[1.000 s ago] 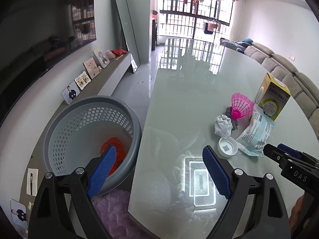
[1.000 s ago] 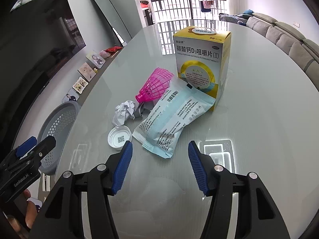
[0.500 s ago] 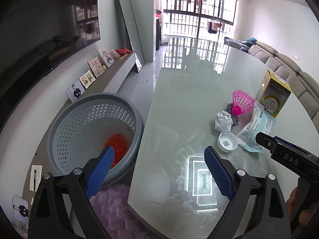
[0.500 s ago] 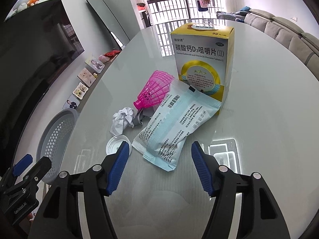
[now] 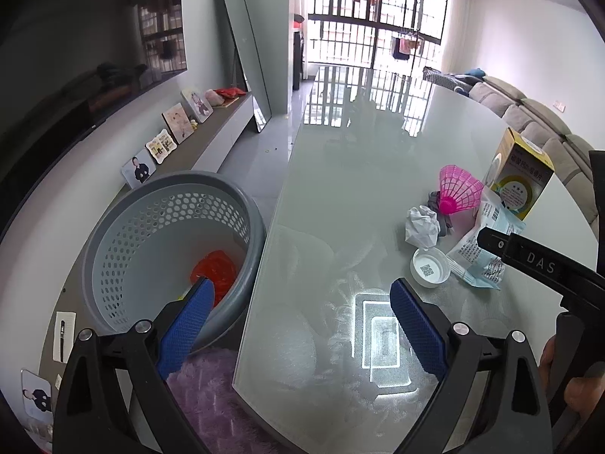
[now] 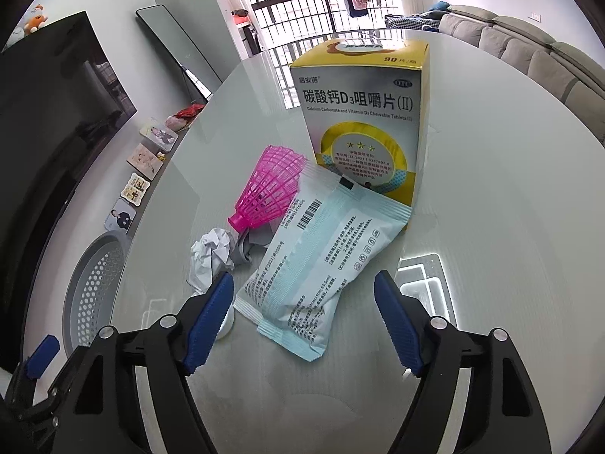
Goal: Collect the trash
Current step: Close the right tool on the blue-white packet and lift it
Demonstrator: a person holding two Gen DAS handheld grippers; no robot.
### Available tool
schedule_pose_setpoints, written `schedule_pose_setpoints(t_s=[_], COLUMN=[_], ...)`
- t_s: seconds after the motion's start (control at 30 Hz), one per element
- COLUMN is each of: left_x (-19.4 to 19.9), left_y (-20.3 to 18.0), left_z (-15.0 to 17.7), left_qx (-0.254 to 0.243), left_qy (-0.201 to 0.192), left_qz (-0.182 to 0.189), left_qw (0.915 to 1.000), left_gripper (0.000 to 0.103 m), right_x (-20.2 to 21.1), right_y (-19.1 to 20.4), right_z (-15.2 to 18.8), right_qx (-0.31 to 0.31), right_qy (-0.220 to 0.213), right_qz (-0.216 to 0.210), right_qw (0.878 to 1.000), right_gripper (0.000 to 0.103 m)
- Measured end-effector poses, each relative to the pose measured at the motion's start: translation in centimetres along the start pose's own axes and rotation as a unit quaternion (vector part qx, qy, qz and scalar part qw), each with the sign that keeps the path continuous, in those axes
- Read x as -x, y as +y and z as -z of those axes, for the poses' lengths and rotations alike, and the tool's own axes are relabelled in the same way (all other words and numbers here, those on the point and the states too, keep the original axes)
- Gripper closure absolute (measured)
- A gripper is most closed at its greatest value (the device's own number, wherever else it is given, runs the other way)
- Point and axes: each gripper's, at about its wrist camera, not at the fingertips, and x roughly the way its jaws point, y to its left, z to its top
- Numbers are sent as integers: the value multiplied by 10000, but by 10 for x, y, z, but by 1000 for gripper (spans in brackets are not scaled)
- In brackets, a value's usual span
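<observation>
A light-blue sealed pouch (image 6: 321,265) lies on the glass table (image 6: 491,208), its far end against a yellow tablet box (image 6: 363,128). My right gripper (image 6: 302,283) hovers over the pouch's near end, jaws opening, pads clear of it. Left of the pouch lie a crumpled white paper (image 6: 211,257), a pink shuttlecock (image 6: 270,189) and a white cap (image 5: 431,266). My left gripper (image 5: 298,302) hangs over the table's near edge, jaws opening and nothing between them. Beside it on the floor stands a grey perforated basket (image 5: 113,234) with red trash (image 5: 215,272) inside.
A purple fluffy seat (image 5: 211,397) sits under the table's near edge. A low shelf with photo frames (image 5: 166,143) and a leaning mirror (image 5: 242,53) line the left wall under a dark TV. A grey sofa (image 6: 529,45) runs along the right.
The right gripper has moved forward onto the pouch and its jaws have spread wider. It reaches further into the left wrist view. The left gripper has stayed in place.
</observation>
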Motion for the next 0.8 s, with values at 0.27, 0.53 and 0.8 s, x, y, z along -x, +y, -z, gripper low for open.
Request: schedule_pose_setpoints(t_s=[0.27,0.53,0.8], left_x=[-4,-2,-3], left_y=[7,6,-5], left_z=[-1,1,2], left_qx=[73,74,-21], left_qy=[49,19,59], left_qz=[64,122,199], left_qw=[9999,9999,9998], left_gripper=[11,11,11], right_x=[-26,-20,9], right_y=[8,-16,-54], right_z=[-6,6,21], right_qx=[-153,-120,44], right_qy=[217,247,243], right_qz=[529,595,717], right_qw=[9982,9979,9971], right_gripper=[29,29,29])
